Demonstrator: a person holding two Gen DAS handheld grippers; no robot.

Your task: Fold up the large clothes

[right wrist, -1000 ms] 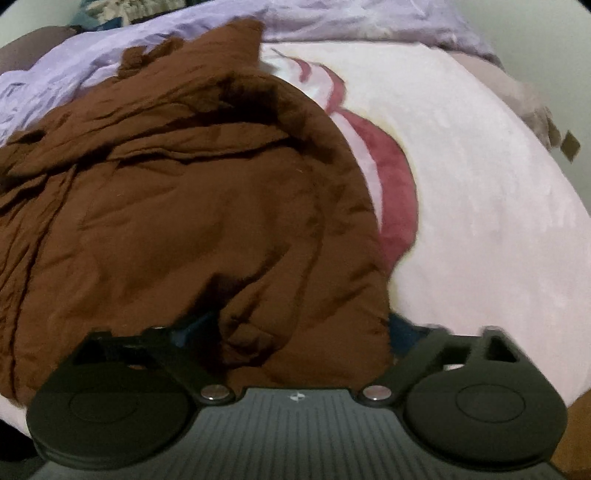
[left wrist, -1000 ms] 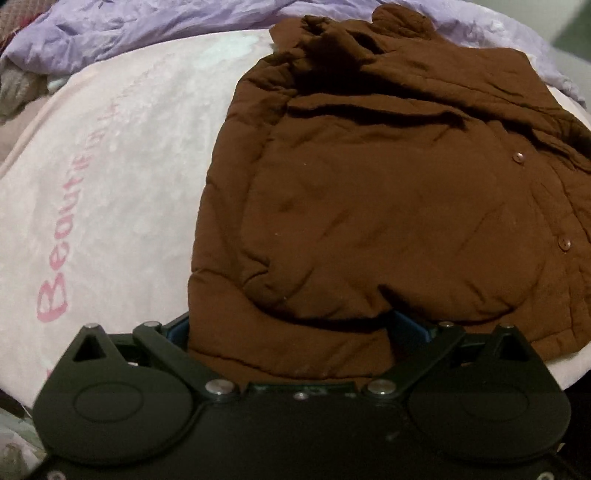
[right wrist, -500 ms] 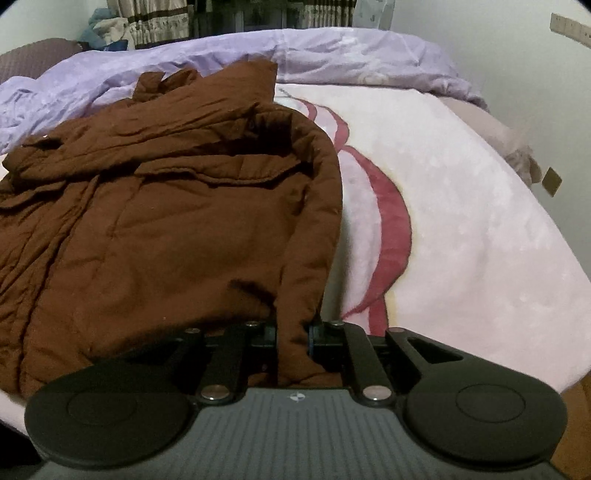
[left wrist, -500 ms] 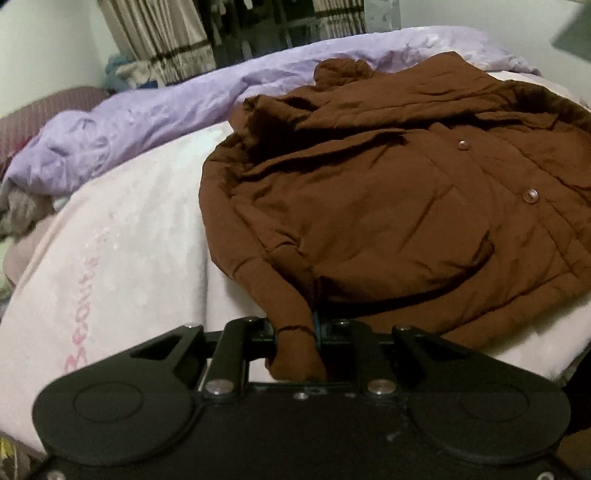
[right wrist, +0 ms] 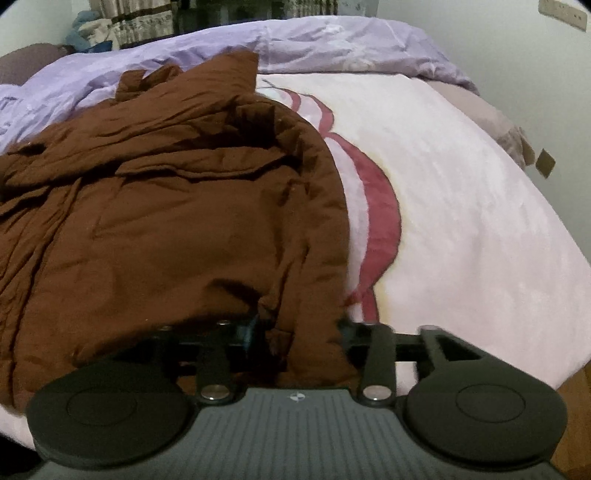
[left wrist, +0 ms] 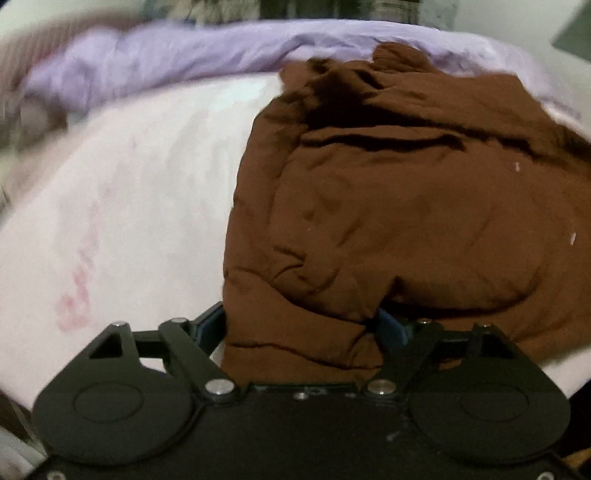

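Behind brown jacket (left wrist: 388, 206), tool (left wrist: 301, 332) fingertips.

A pale pink blanket (right wrist: 461, 206) with dark red curved markings is spread over the bed; a lilac quilt (right wrist: 332, 48) is bunched along its far edge. Patterned curtains (right wrist: 136, 18) are seen beyond.
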